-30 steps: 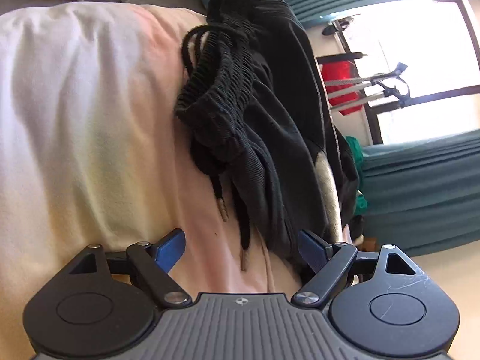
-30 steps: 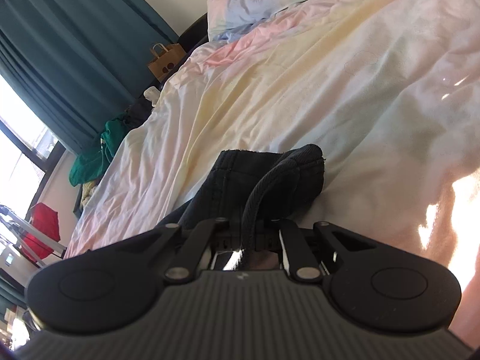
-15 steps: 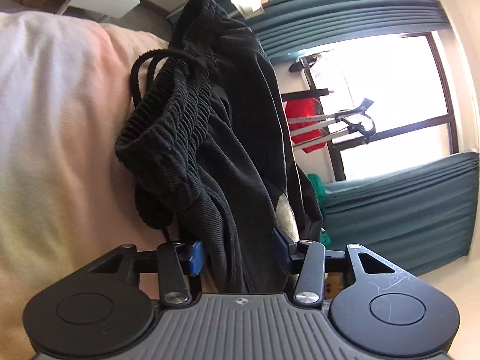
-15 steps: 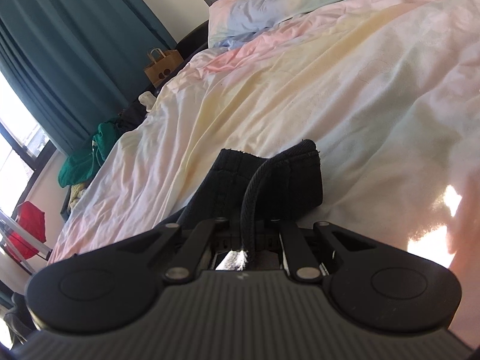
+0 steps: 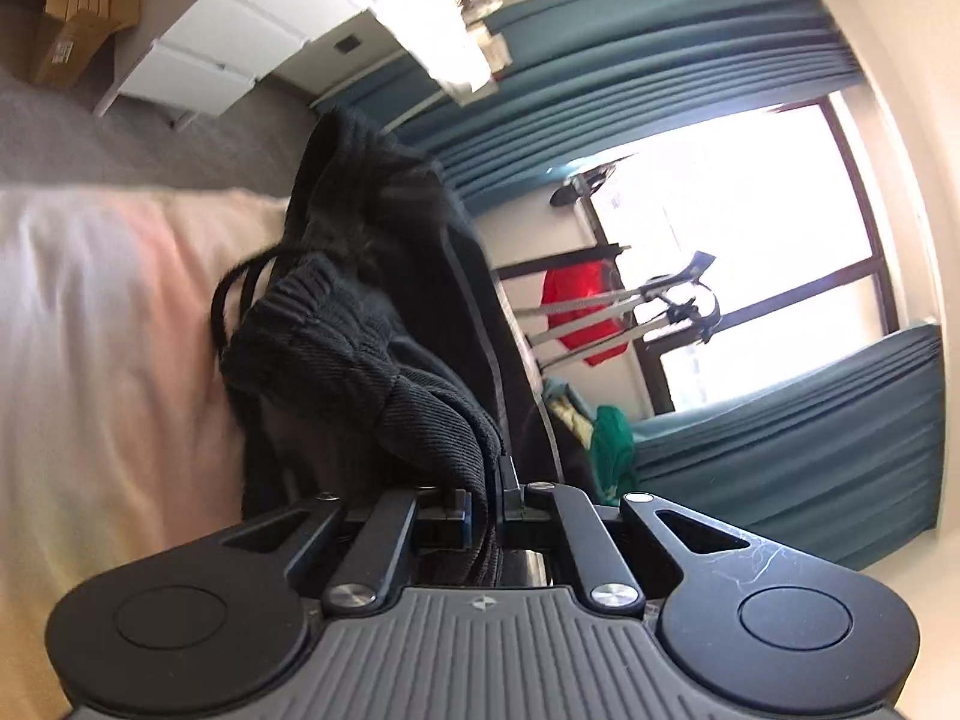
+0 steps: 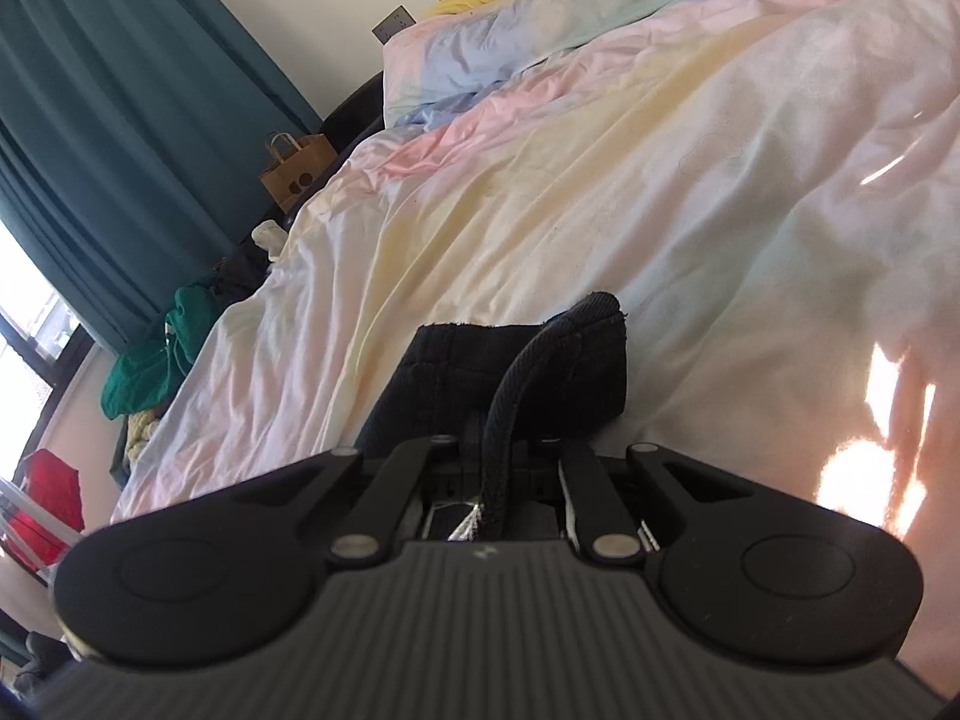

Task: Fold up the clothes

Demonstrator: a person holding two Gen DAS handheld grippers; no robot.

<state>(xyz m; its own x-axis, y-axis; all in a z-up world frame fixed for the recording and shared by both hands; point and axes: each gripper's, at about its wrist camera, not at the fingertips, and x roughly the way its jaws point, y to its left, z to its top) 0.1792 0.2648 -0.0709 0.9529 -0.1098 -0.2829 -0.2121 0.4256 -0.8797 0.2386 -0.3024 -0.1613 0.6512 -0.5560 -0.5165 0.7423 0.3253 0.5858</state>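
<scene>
Along the edge of the bed, where the pale pastel duvet falls away toward grey carpet, the left hand-held gripper has its jaws pinched tight on a fold of the black garment, a ribbed, corded piece with an elastic waistband and a looped drawstring. The cloth hangs bunched from the jaws and trails back against the duvet's side. Beyond it the floor lies open up to a white drawer unit and a cardboard box; the box carries a small white label, too blurred to read. Teal curtains frame a bright window, with a red cloth on a metal rack in front of it.

Over the bed's top, the right hand-held gripper is likewise closed on the black garment, a thick dark drawstring running back between its fingers. That end of the cloth rests on the duvet, which spreads wide and rumpled ahead and to the right, up to the pillows. At the bed's left edge stand a brown paper bag and a heap of green clothing. No legible writing shows.
</scene>
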